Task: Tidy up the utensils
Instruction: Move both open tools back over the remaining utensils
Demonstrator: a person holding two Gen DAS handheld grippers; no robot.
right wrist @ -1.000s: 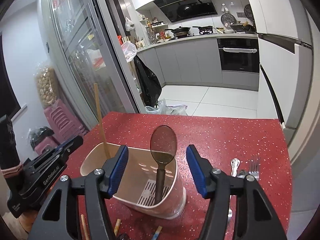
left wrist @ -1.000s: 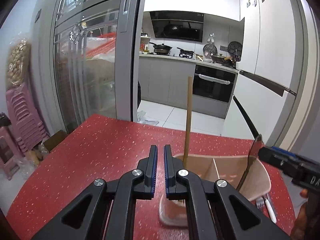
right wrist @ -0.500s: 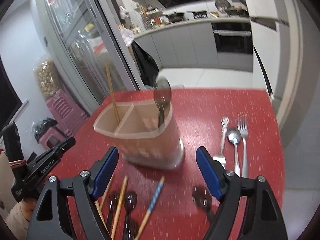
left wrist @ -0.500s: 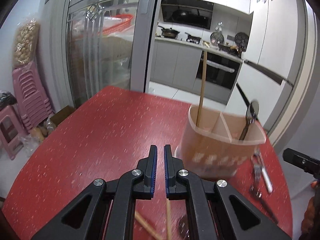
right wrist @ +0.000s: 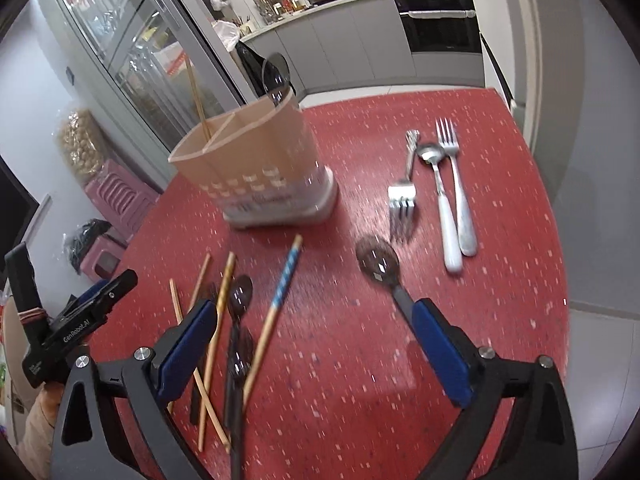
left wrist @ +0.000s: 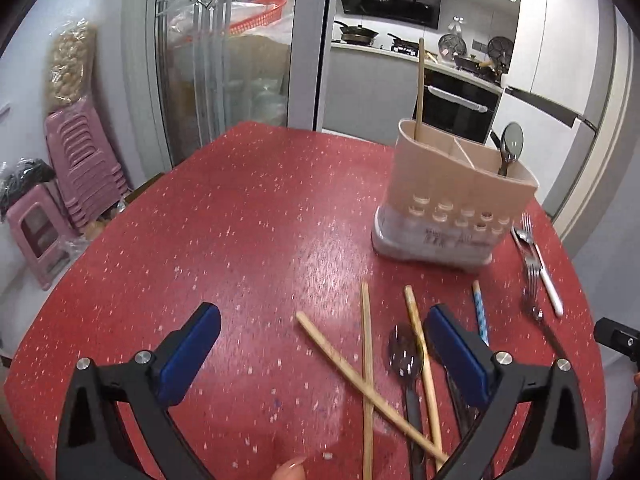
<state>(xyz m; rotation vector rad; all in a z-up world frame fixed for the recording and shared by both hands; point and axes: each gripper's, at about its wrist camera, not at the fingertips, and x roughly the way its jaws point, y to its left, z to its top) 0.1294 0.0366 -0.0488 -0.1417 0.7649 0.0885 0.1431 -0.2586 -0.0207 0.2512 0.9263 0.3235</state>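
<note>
Both tools, the left tool (left wrist: 320, 354) and right tool (right wrist: 314, 346), have just spread wide and hold nothing, so closing on the crossed chopsticks (left wrist: 366, 376) at lower centre (spoons tangled among them) risks dragging neighbours toward the holder (left wrist: 452, 196) at upper right of the tabletop (left wrist: 240, 216).

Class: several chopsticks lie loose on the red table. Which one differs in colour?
The blue-and-white patterned chopstick, lying just in front of the beige holder. The other loose chopsticks are plain wood-coloured.

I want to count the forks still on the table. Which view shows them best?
The right wrist view: the forks lie in the open on the red table, right of the holder, tines and handles clear, with a white-handled spoon between two. The left wrist view squeezes them against its right edge, overlapping and hard to separate.
</note>
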